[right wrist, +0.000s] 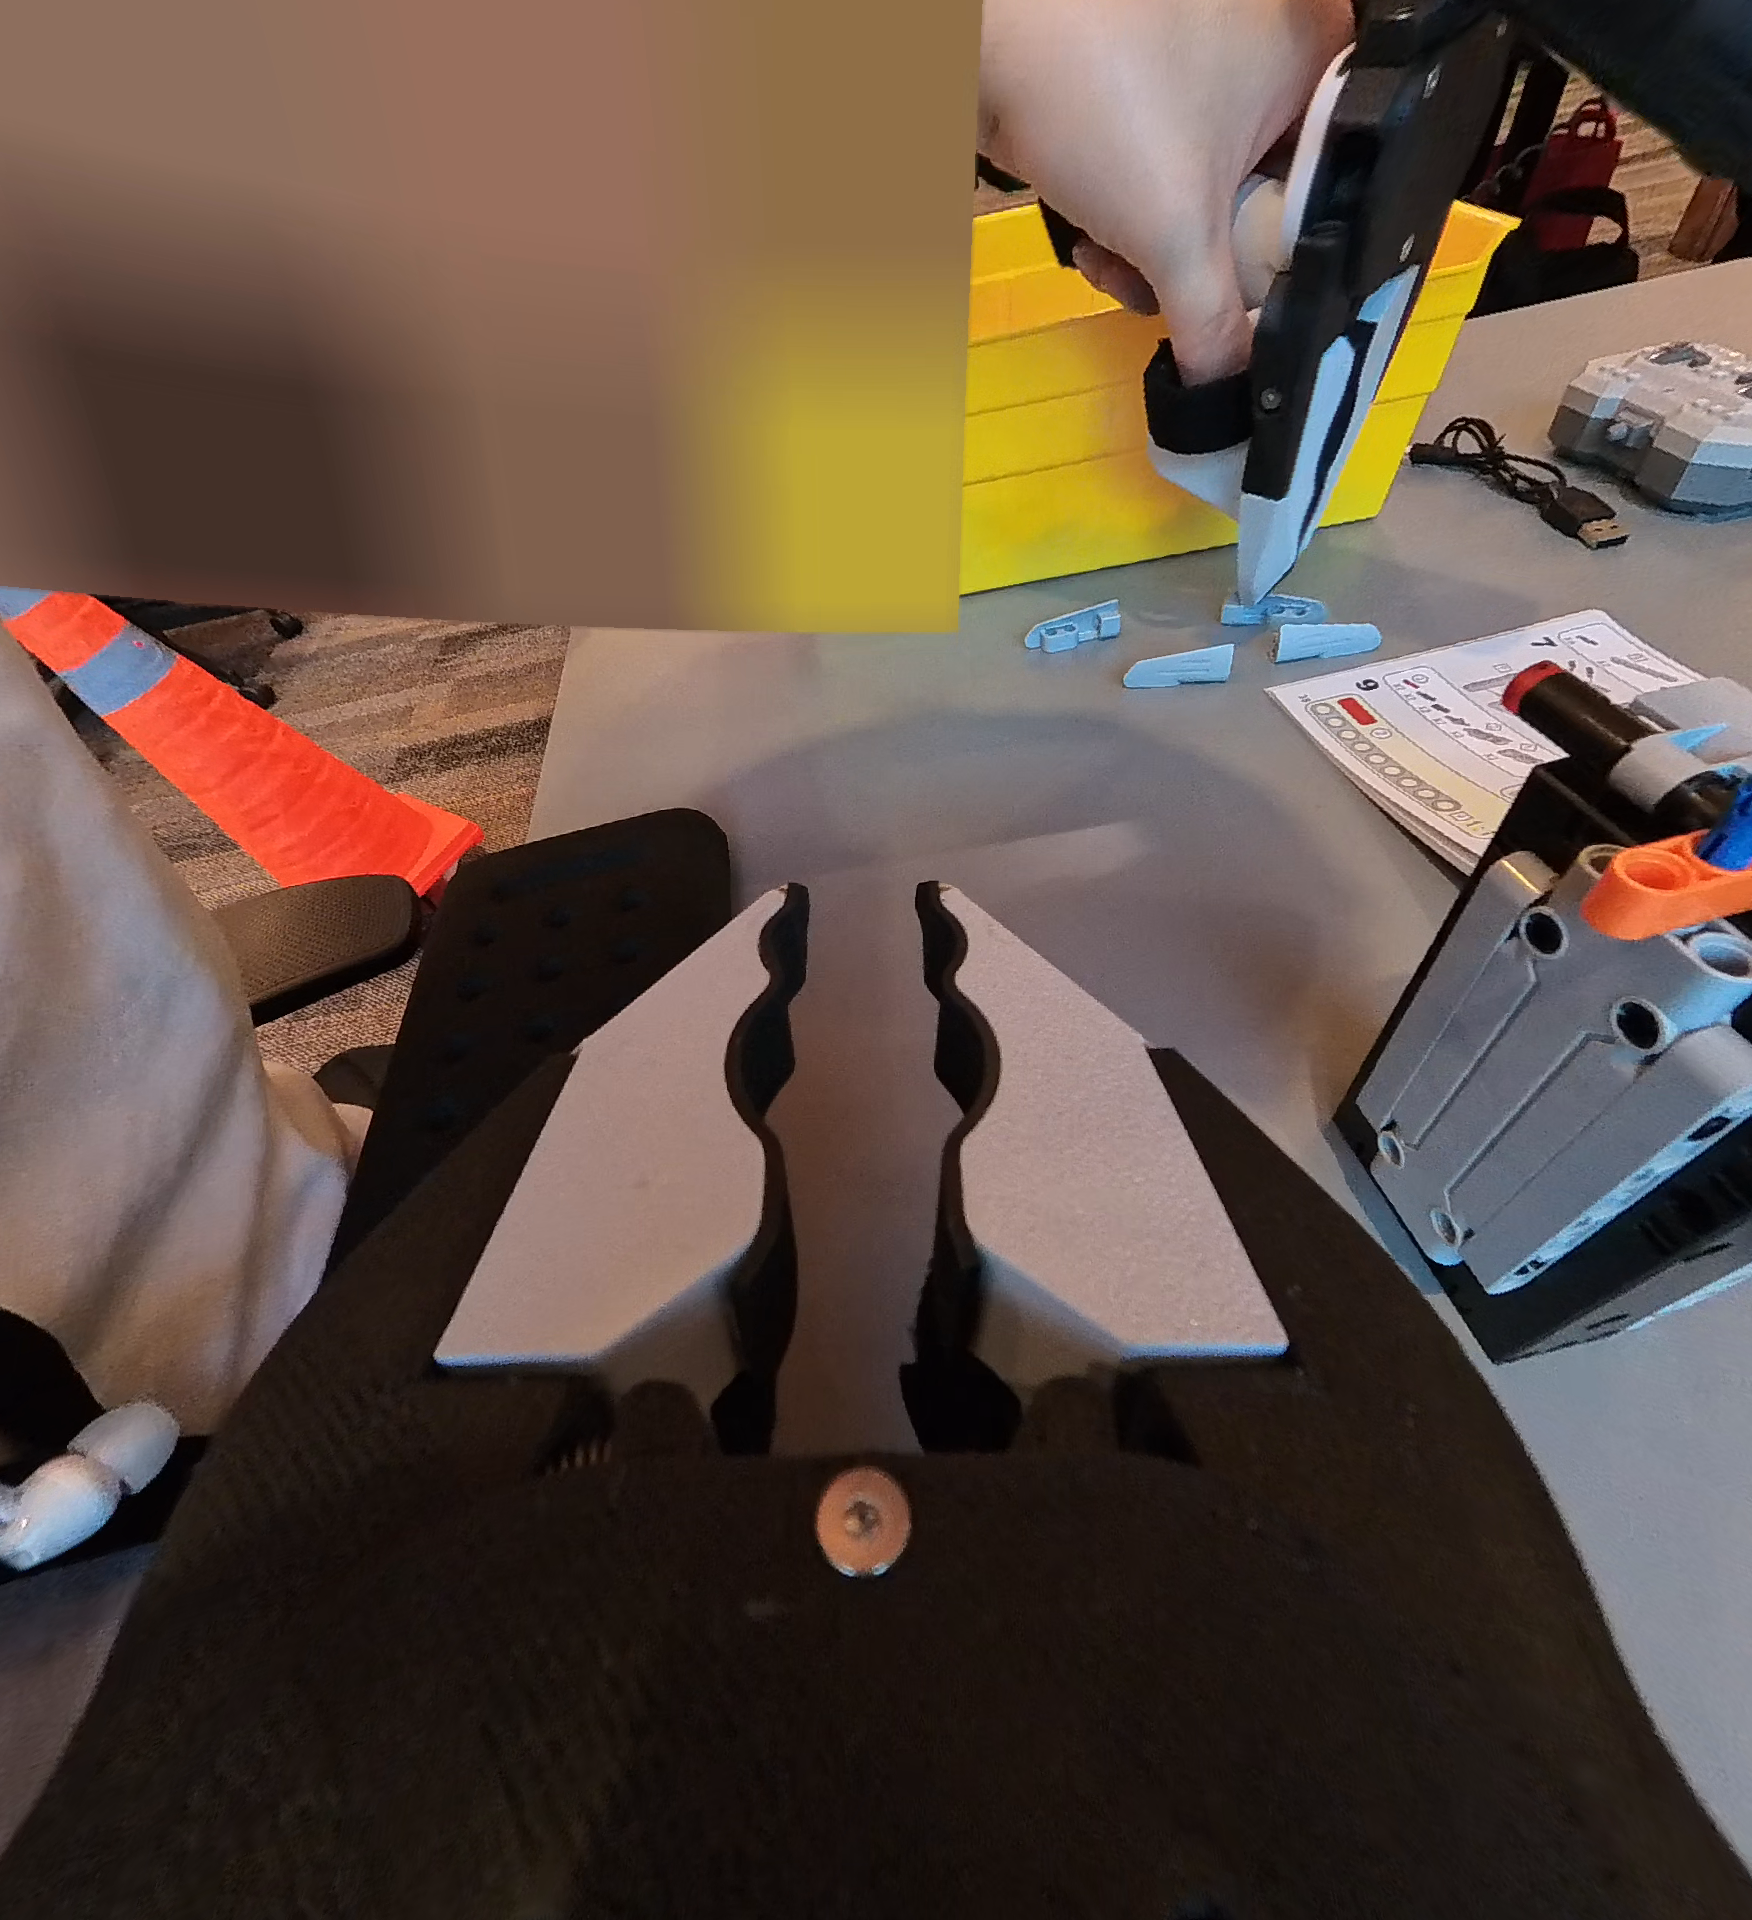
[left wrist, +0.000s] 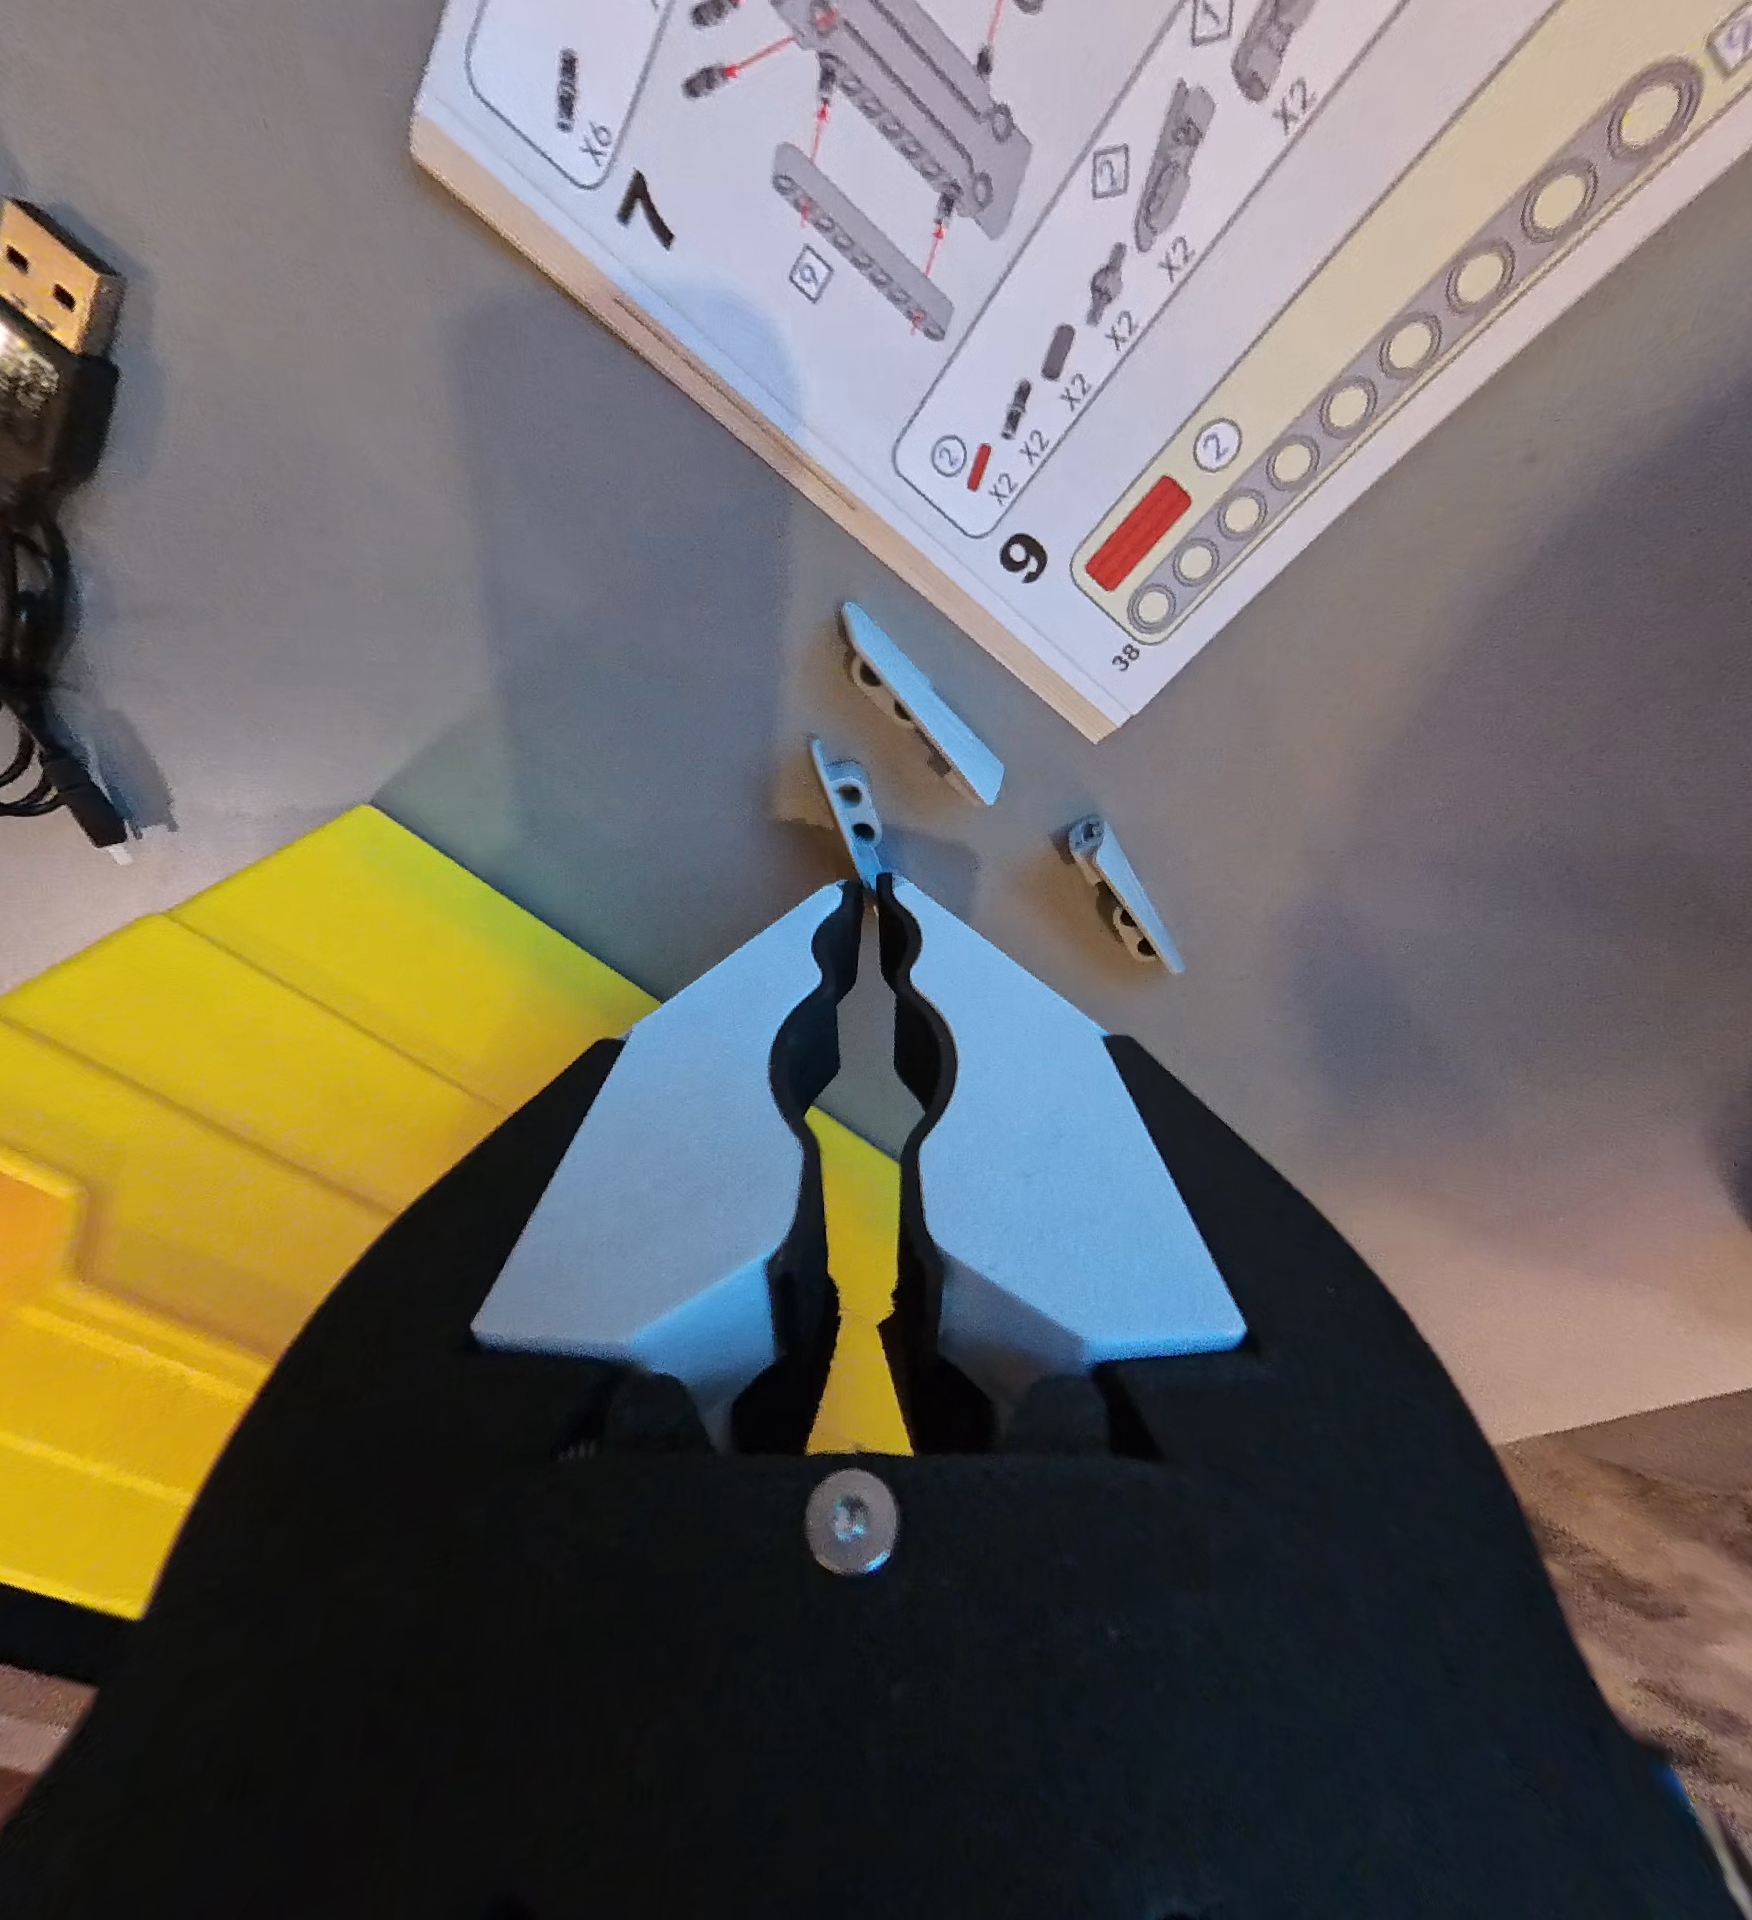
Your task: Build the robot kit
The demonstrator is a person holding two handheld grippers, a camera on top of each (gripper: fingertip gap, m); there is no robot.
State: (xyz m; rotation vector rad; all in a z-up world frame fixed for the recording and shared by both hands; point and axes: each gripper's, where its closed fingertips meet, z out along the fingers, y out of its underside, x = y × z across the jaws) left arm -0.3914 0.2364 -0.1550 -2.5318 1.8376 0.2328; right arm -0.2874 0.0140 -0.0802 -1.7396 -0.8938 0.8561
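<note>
My left gripper (left wrist: 870, 888) is shut on the end of a small light-grey wing-shaped panel piece (left wrist: 854, 816), at or just above the grey table (left wrist: 1371, 831). Two like pieces lie close by, one beyond (left wrist: 919, 701) and one to the right (left wrist: 1126, 894). In the right wrist view the left gripper (right wrist: 1265, 587) points straight down onto that piece (right wrist: 1267, 611), a hand (right wrist: 1142, 156) holding it. Three more pieces (right wrist: 1069, 629) (right wrist: 1178, 665) (right wrist: 1324, 641) lie around it. My right gripper (right wrist: 861, 904) is open and empty over the table's near part.
An open instruction booklet (left wrist: 1059, 260) (right wrist: 1423, 727) lies beyond the pieces. A yellow bin (left wrist: 228, 1143) (right wrist: 1111, 436) stands beside them. There is a black USB cable (left wrist: 20, 468) (right wrist: 1537, 488), a grey hub block (right wrist: 1703, 426), a grey-black built model (right wrist: 1599, 1060), an orange cone (right wrist: 248, 758) on the floor, and a white sleeve (right wrist: 72, 987) at left. Left tips to right tips: about 25 cm. About 20 cm separates my left fingertips from the grey hub block (right wrist: 1703, 426).
</note>
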